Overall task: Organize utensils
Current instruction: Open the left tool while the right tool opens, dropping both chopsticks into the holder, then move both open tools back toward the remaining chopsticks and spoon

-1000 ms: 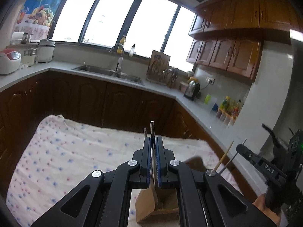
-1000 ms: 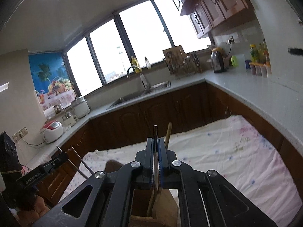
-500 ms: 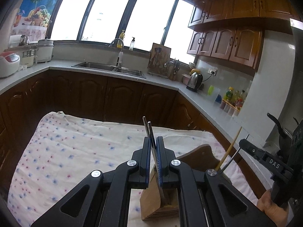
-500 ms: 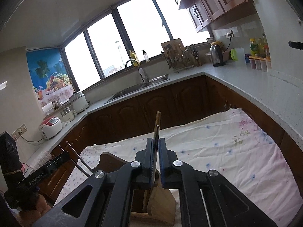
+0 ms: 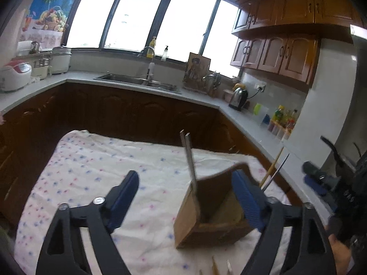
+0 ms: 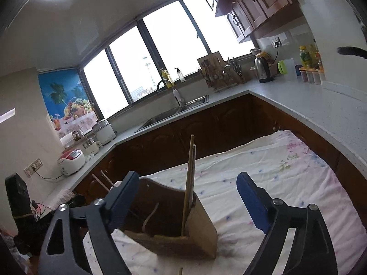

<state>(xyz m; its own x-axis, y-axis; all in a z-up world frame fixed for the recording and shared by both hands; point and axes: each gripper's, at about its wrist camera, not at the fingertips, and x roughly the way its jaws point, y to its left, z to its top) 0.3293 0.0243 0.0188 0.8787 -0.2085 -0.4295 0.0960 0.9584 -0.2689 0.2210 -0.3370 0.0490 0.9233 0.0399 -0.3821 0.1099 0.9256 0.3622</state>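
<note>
Both pairs of blue fingers (image 5: 125, 194) now stand wide apart, where half a second ago each clamped a pair of chopsticks. At lower centre of both views the wooden holder (image 5: 206, 215) stands on the flowered cloth (image 5: 91, 160), metal chopsticks (image 5: 190, 160) upright in its left corner, wooden chopsticks (image 6: 189, 183) in its right. Both deliveries look done; loose utensil tips (image 5: 214, 267) at the bottom edge probably come next.

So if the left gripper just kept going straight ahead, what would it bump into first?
Probably the wooden holder. It sits between the open fingers of the left gripper, with metal chopsticks standing in it near the middle of the gap. Depth is hard to judge through this lens.
</note>
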